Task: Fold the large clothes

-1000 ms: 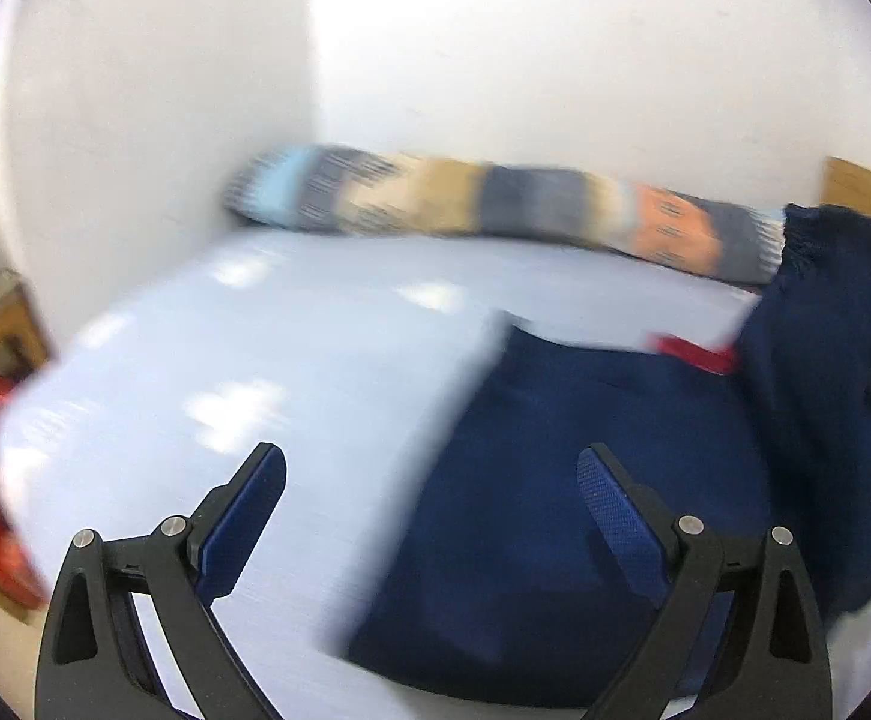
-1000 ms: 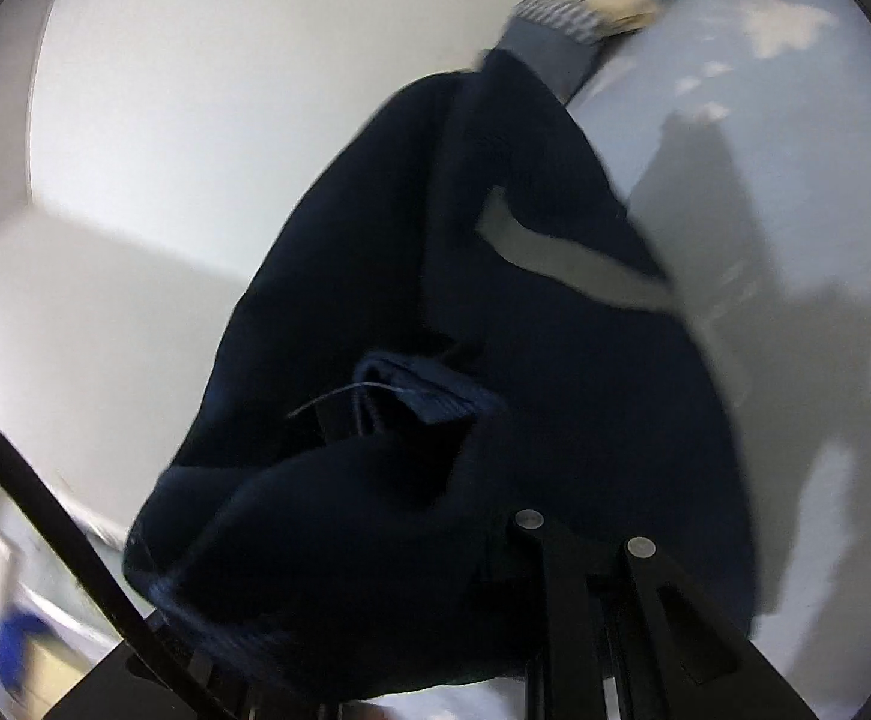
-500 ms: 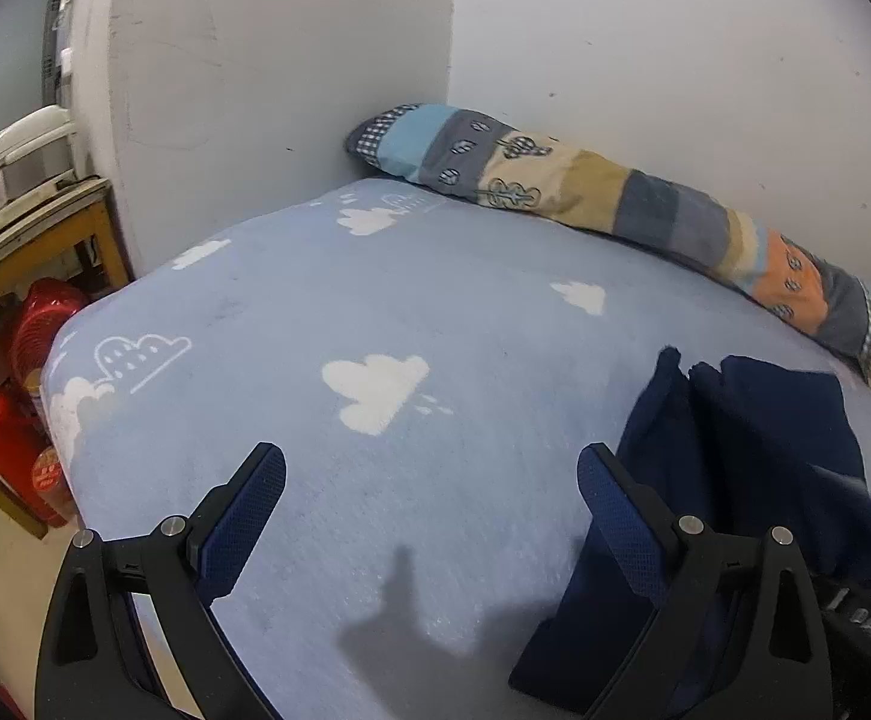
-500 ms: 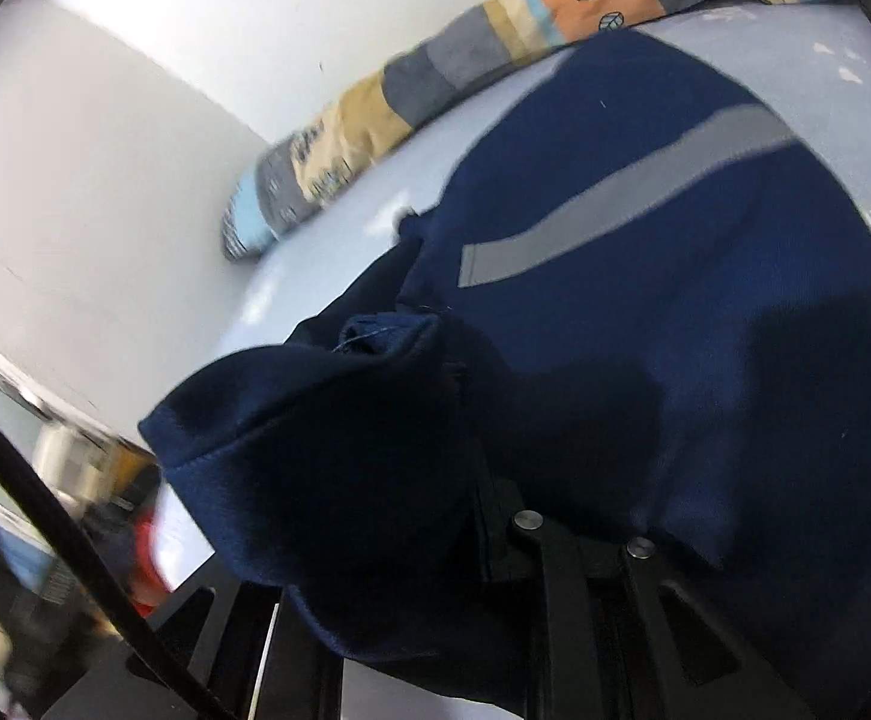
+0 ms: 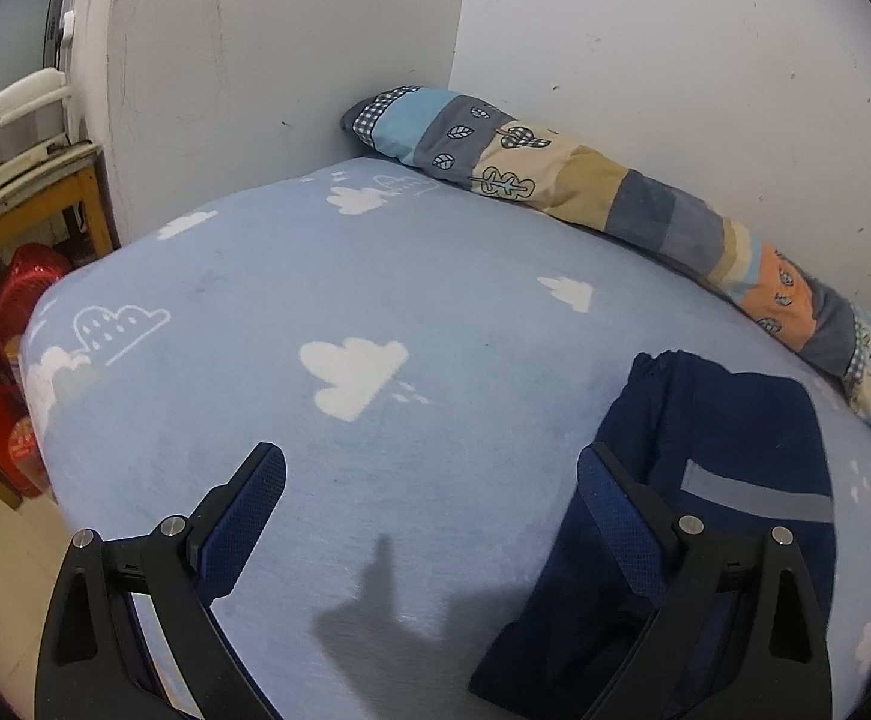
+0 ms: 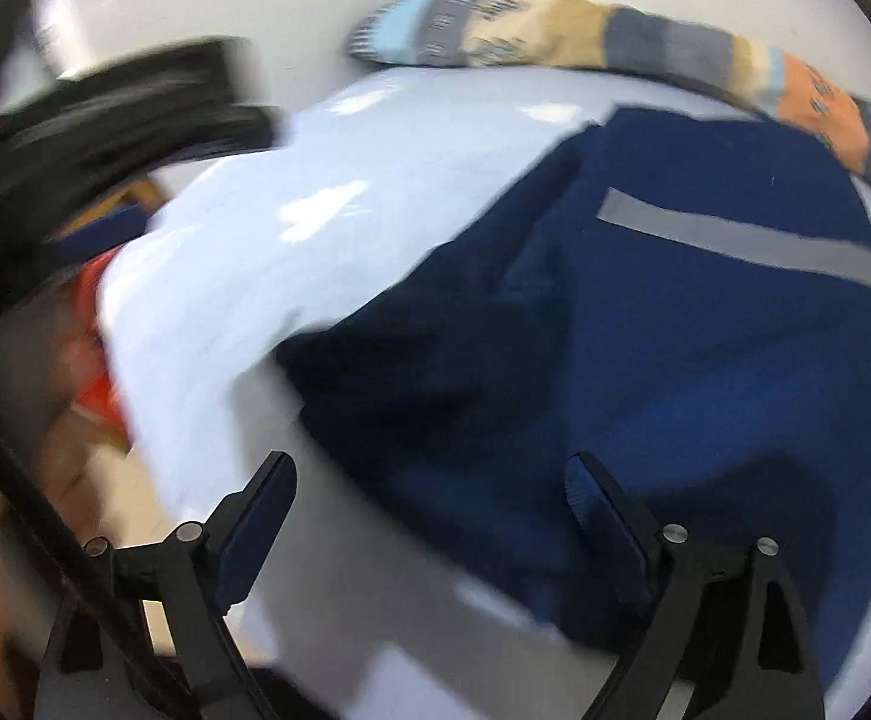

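The navy garment [image 5: 729, 480] is seen lying on the cloud-print bed [image 5: 375, 276], already doubled over into a compact bundle with a grey stripe [image 5: 759, 495] showing on top. It lies ahead and to the right of the left gripper [image 5: 432, 495], whose right finger overlaps its near edge in the view; nothing is held there, and the jaws stand wide apart over bare sheet. From the right gripper [image 6: 429, 495] the garment [image 6: 705, 330] is spread directly ahead, filling most of what lies beyond its fingers. That gripper's jaws have just been opening, and no cloth is now pinched between them (the picture is smeared, so the fold's near edge is hard to read). A patchwork bolster [image 5: 585, 186] is propped along the wall beyond both grippers. By the look of it, the main folds have been laid down and the cloth released; what may be left is squaring the uneven left edge, flattening the bundle, or one more fold.
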Available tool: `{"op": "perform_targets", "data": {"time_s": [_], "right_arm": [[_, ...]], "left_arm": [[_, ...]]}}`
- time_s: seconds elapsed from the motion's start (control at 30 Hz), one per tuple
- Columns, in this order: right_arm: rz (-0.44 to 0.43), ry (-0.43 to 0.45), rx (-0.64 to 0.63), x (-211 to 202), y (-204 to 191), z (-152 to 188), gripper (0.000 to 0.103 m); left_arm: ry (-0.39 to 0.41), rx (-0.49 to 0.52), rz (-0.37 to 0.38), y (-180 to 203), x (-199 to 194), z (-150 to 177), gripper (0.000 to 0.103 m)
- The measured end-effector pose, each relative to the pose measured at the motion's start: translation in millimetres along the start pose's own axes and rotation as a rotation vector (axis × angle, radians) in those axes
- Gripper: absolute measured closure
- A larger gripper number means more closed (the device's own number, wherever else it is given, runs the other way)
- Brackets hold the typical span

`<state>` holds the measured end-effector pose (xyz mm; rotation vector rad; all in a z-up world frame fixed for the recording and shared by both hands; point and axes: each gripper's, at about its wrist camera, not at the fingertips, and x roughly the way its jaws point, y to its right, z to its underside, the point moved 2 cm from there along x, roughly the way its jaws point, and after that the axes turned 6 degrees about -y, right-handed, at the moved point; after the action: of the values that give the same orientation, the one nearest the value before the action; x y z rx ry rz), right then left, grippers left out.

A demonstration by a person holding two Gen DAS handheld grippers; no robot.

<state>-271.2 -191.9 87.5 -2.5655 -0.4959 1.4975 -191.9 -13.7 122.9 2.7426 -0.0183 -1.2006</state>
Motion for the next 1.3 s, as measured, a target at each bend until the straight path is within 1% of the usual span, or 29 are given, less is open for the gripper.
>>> {"op": "perform_targets", "data": {"time_s": [0.03, 0.07, 0.1, 0.13, 0.17, 0.2, 0.27, 0.33, 0.37, 0.4, 0.43, 0.47, 0.5, 0.57, 0.6, 0.67, 0.73, 0.77, 0.83, 0.87, 0.9, 0.93, 1.0, 1.03, 1.07, 1.17, 1.2, 1.23, 1.3], "right_arm": [[-0.078, 0.007, -0.012, -17.4, 4.0, 8.2, 0.013], [-0.137, 0.023, -0.003, -32.6, 8.4, 13.4, 0.022], [-0.169, 0.058, 0.019, -53.0, 18.2, 18.3, 0.024], [-0.176, 0.099, 0.046, -73.4, 31.6, 22.3, 0.028], [-0.168, 0.135, 0.069, -89.3, 39.4, 29.3, 0.037], [-0.130, 0.180, 0.098, -106.6, 56.3, 30.5, 0.042], [-0.021, 0.228, 0.138, -126.4, 84.1, 35.8, 0.069], [0.038, 0.248, 0.164, -129.3, 89.4, 36.2, 0.075], [0.030, 0.251, 0.184, -128.6, 95.8, 42.9, 0.076], [0.008, 0.243, 0.211, -123.0, 101.2, 50.6, 0.076], [-0.009, 0.229, 0.229, -113.4, 110.3, 44.6, 0.078], [-0.023, 0.208, 0.245, -101.7, 110.5, 49.4, 0.079], [-0.014, 0.191, 0.240, -90.4, 107.9, 52.8, 0.079], [0.020, 0.172, 0.203, -79.5, 118.4, 45.7, 0.079], [0.040, 0.157, 0.185, -69.4, 116.1, 47.3, 0.079], [0.075, 0.102, 0.168, -51.7, 118.9, 57.1, 0.078], [0.054, 0.082, 0.173, -34.6, 129.6, 63.3, 0.078], [0.028, 0.084, 0.203, -32.7, 136.0, 62.4, 0.078], [-0.008, 0.053, 0.240, -35.9, 142.9, 56.7, 0.077], [-0.025, 0.050, 0.253, -42.0, 144.5, 53.9, 0.076], [-0.058, 0.073, 0.271, -51.9, 146.6, 49.9, 0.076], [-0.099, 0.134, 0.292, -69.2, 150.2, 41.7, 0.076], [-0.072, 0.192, 0.295, -88.6, 158.1, 24.1, 0.069], [-0.047, 0.214, 0.293, -97.5, 163.5, 12.2, 0.061], [-0.014, 0.231, 0.294, -103.0, 172.4, -3.7, 0.060], [0.050, 0.239, 0.307, -101.4, 192.1, -44.8, 0.060], [0.073, 0.245, 0.311, -99.3, 197.5, -56.9, 0.060], [0.103, 0.244, 0.315, -91.5, 205.9, -75.4, 0.060], [0.135, 0.235, 0.335, -71.0, 221.2, -103.6, 0.060]], "left_arm": [[-0.002, -0.005, 0.011, 1.1, -0.7, 0.5, 0.005], [-0.007, -0.005, 0.033, 3.3, -0.4, 1.2, 0.005], [-0.013, 0.001, 0.049, 5.8, 0.2, 2.0, 0.005], [-0.028, 0.013, 0.074, 11.0, 1.4, 3.8, 0.005], [-0.039, 0.024, 0.096, 15.4, 2.0, 5.5, 0.005], [-0.055, 0.045, 0.135, 22.9, 2.8, 8.2, 0.005], [-0.059, 0.087, 0.191, 37.2, 1.2, 14.1, 0.005], [-0.058, 0.136, 0.272, 55.9, -3.3, 21.5, 0.005], [-0.060, 0.146, 0.303, 61.5, -4.6, 24.0, 0.005], [-0.061, 0.165, 0.357, 69.6, -6.6, 28.4, 0.005], [-0.067, 0.187, 0.398, 77.2, -7.4, 33.2, 0.005], [-0.078, 0.209, 0.424, 83.4, -6.7, 38.2, 0.005], [-0.092, 0.227, 0.432, 88.3, -4.4, 42.7, 0.005], [-0.139, 0.258, 0.401, 95.5, 8.4, 52.6, 0.005], [-0.180, 0.269, 0.353, 96.4, 21.0, 58.7, 0.005], [-0.253, 0.291, 0.217, 94.0, 47.8, 70.2, 0.005], [-0.290, 0.303, 0.112, 88.8, 64.7, 77.2, 0.005], [-0.300, 0.297, 0.096, 84.8, 69.9, 79.3, 0.005], [-0.310, 0.238, 0.131, 78.0, 68.0, 77.7, 0.005], [-0.299, 0.231, 0.134, 77.5, 64.3, 76.8, 0.005], [-0.266, 0.227, 0.152, 78.6, 56.7, 73.2, 0.006], [-0.229, 0.228, 0.177, 82.4, 48.4, 69.2, 0.006], [-0.144, 0.234, 0.188, 91.8, 32.1, 61.7, 0.005], [-0.102, 0.237, 0.198, 96.8, 24.5, 59.2, 0.005], [-0.075, 0.247, 0.219, 101.7, 17.6, 56.7, 0.005], [-0.050, 0.283, 0.278, 119.9, 10.1, 58.7, 0.005], [-0.053, 0.309, 0.278, 126.3, 11.3, 62.1, 0.005], [-0.060, 0.335, 0.267, 130.6, 15.4, 65.0, 0.005], [-0.089, 0.387, 0.209, 136.2, 28.5, 72.1, 0.005]]}}
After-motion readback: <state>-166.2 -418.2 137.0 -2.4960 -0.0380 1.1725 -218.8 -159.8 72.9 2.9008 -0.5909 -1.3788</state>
